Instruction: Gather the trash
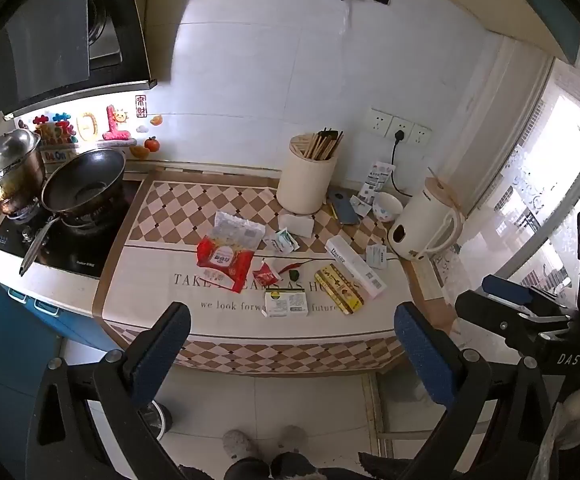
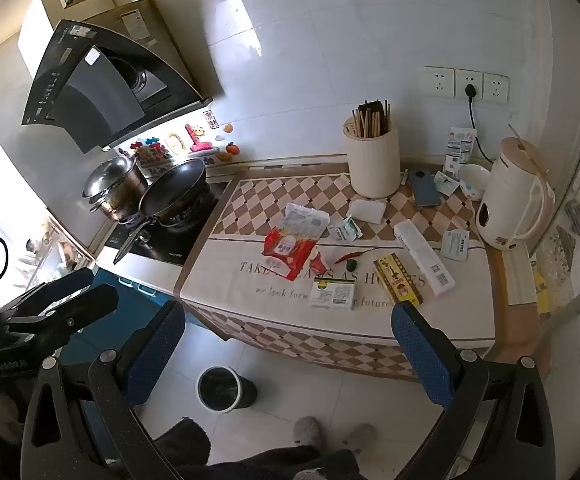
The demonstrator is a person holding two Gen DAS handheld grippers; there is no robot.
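Surface [image 1: 158, 304]: covered by a checked cloth with printed lettering, stove to its left.

Trash, lying loose on the cloth:
- red wrapper [image 1: 223, 263], largest piece, partly under a clear bag [image 1: 237, 229];
- red sachet [image 1: 266, 274], just right of the wrapper;
- chilli [image 1: 290, 267] and a green scrap [image 1: 293, 273], touching;
- small box [image 1: 286, 303], nearest the front edge;
- yellow box [image 1: 338, 288] and long white box [image 1: 356, 266], side by side, angled;
- green-white sachets [image 1: 284, 240] and a folded tissue [image 1: 296, 224], nearer the back.

Other items: chopstick holder [image 1: 306, 184], phone [image 1: 344, 208], bowl [image 1: 387, 206], kettle [image 1: 424, 226], plugged in at the wall; pan [image 1: 84, 182] and lidded pot [image 1: 10, 172] on the stove.

Bin [image 2: 221, 389]: on the floor below the front edge, dark inside.

Left tongs [image 1: 290, 356]: released, jaws wide apart, holding nothing, held back from the front edge.
Right tongs [image 2: 288, 354]: released, jaws wide apart, holding nothing, above the floor near the bin.
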